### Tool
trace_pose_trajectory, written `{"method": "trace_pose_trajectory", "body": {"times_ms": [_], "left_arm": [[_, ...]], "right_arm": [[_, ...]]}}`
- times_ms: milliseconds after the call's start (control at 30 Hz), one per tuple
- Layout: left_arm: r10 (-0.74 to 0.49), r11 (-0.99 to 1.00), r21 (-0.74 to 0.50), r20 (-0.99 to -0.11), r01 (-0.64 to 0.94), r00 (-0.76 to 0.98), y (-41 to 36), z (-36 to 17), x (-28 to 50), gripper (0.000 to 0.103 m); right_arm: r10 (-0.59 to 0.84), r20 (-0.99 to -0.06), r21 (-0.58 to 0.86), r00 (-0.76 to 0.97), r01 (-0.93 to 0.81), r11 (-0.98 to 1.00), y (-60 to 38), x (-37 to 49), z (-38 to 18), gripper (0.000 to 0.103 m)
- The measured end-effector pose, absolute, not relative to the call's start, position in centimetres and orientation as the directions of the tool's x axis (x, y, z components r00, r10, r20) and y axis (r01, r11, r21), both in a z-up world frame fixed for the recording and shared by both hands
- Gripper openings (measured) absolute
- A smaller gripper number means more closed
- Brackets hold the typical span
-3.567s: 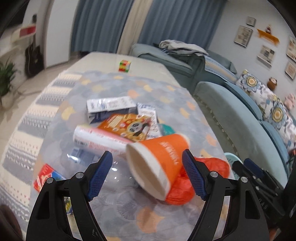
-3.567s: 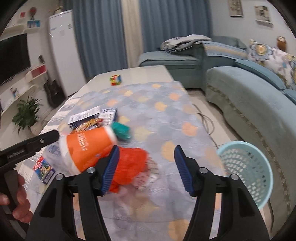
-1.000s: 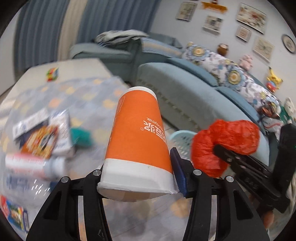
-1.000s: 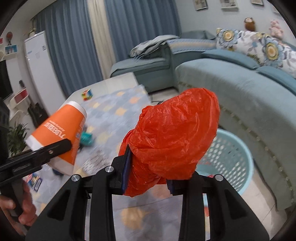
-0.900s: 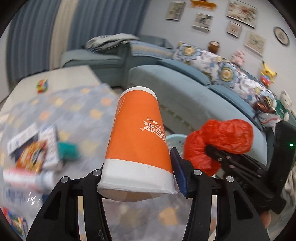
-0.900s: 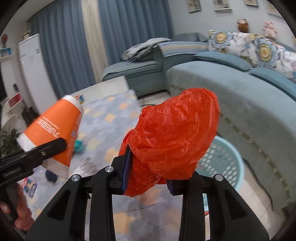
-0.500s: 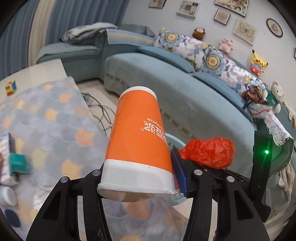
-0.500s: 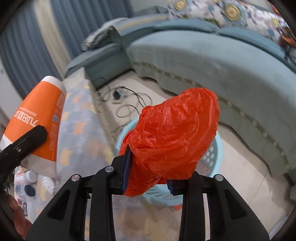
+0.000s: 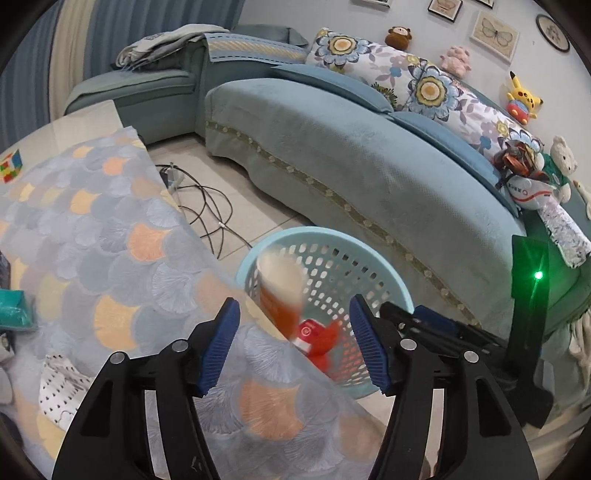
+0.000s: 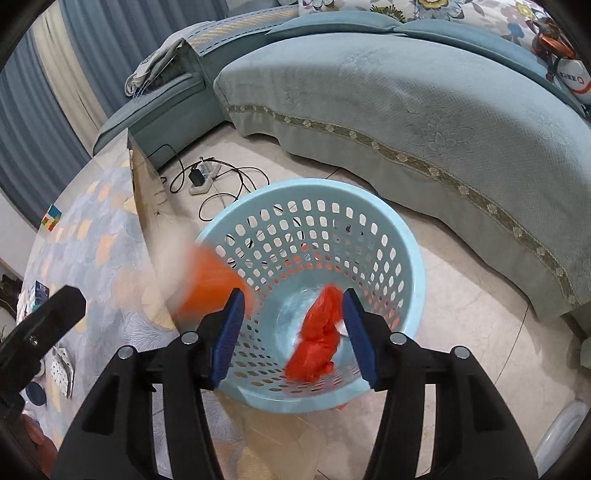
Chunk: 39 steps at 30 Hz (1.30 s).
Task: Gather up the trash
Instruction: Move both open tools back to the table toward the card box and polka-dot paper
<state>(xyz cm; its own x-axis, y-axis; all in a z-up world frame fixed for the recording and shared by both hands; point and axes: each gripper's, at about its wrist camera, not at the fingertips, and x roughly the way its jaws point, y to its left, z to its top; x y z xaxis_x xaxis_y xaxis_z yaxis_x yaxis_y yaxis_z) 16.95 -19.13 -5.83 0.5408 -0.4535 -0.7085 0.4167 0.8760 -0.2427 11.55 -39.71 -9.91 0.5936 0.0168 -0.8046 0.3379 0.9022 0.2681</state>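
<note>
Cables point(image 10: 221, 177) beside basket point(image 10: 413, 258)

A curved teal sofa point(image 9: 369, 177) sweeps from 11 to 3 o'clock in the left wrist view, backed by floral cushions point(image 9: 424, 85) and plush toys point(image 9: 521, 99) along a pale wall with framed pictures point(image 9: 495, 33). Blue curtains point(image 9: 22, 74) hang at 10 o'clock. Beige floor tiles point(image 10: 472, 314) carry a power strip with tangled black cables point(image 10: 207, 177). A scale-patterned tablecloth point(image 9: 110, 251) covers the table at 8 o'clock.
</note>
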Motion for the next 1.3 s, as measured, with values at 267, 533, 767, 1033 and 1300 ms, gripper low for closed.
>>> {"method": "trace_pose_trajectory", "body": {"times_ms": [267, 533, 767, 1033, 1300], "left_arm": [[-0.445, 0.88, -0.23, -0.708, 0.417, 0.548, -18.5, -5.9, 16.4, 0.06], [-0.436, 0.89, -0.227, -0.678, 0.395, 0.592, -16.8, -3.8, 14.9, 0.06], [-0.359, 0.931, -0.192, -0.641, 0.311, 0.678, -11.7, -0.4, 11.8, 0.06], [-0.143, 0.983, -0.179, -0.644, 0.033, 0.752, -0.4, 0.6, 6.9, 0.065], [0.169, 0.915, -0.173, -0.655, -0.365, 0.736, 11.5, -1.4, 0.4, 0.07]], "right_arm": [[0.008, -0.803, 0.266, 0.596, 0.347, 0.899, -40.0, 10.9, -9.8, 0.051], [-0.002, -0.765, 0.236, 0.644, 0.283, 0.93, -38.0, 9.9, -6.9, 0.051], [0.064, -0.688, 0.22, 0.723, 0.124, 0.967, -33.7, 8.5, -3.4, 0.051], [0.233, -0.598, 0.243, 0.767, -0.103, 0.965, -26.0, 8.0, -1.1, 0.065], [0.271, -0.61, 0.12, 0.745, -0.252, 0.96, -17.5, 10.2, -2.7, 0.065]]}}
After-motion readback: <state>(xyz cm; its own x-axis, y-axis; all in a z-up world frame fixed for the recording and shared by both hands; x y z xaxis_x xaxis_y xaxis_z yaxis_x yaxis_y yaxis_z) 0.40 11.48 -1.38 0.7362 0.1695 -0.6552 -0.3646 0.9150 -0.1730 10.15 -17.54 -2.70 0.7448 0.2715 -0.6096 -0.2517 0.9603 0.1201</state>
